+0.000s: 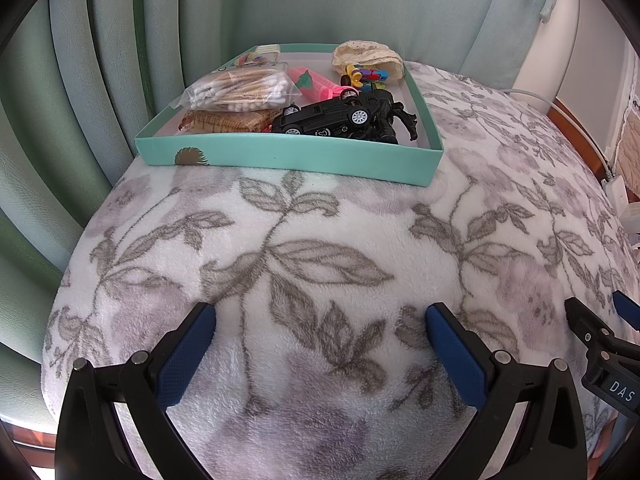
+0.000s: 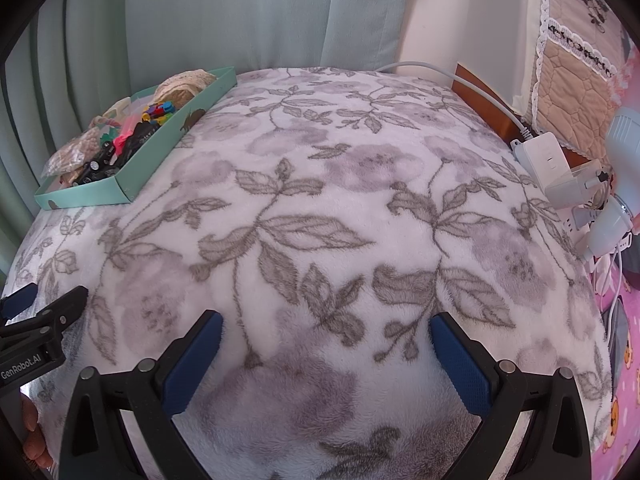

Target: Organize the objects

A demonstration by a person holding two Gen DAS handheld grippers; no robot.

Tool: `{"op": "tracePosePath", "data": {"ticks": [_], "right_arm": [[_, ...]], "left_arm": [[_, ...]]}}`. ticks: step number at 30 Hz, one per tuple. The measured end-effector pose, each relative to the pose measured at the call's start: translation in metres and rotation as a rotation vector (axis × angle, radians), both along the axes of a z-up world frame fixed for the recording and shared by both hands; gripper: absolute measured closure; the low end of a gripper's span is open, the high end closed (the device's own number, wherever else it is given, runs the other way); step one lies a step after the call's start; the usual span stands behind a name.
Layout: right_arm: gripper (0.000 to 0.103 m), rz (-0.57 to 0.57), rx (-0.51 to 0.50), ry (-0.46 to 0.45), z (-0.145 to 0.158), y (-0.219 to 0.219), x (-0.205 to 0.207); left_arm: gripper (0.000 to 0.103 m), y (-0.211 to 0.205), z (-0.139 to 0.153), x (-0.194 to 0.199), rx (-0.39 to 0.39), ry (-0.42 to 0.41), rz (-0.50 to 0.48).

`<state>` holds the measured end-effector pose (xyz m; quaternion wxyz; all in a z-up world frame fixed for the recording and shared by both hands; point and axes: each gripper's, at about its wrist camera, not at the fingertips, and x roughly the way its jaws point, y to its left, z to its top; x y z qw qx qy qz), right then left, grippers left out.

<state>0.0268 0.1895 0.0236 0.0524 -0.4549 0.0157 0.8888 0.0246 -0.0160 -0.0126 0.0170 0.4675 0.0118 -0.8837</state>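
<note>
teal tray [image 1: 288, 156] at far left of floral fleece blanket [image 1: 320, 248], against curtain: cotton swab bag [image 1: 240, 90], black toy car [image 1: 328, 118], pink tube [image 1: 320, 84], lace cloth [image 1: 368, 56]. left gripper [image 1: 320, 316] and right gripper [image 2: 326, 322]: jaws spread, empty, above blanket.
</note>
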Motion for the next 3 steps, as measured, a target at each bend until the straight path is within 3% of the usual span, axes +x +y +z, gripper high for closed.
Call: {"op": "tracePosePath", "data": {"ticks": [3], "right_arm": [[0.000,-0.001,0.000,0.001,0.0000,-0.0001,0.0001]], "left_arm": [[0.000,0.0000,0.0000,0.0001,0.000,0.000,0.000]]}}
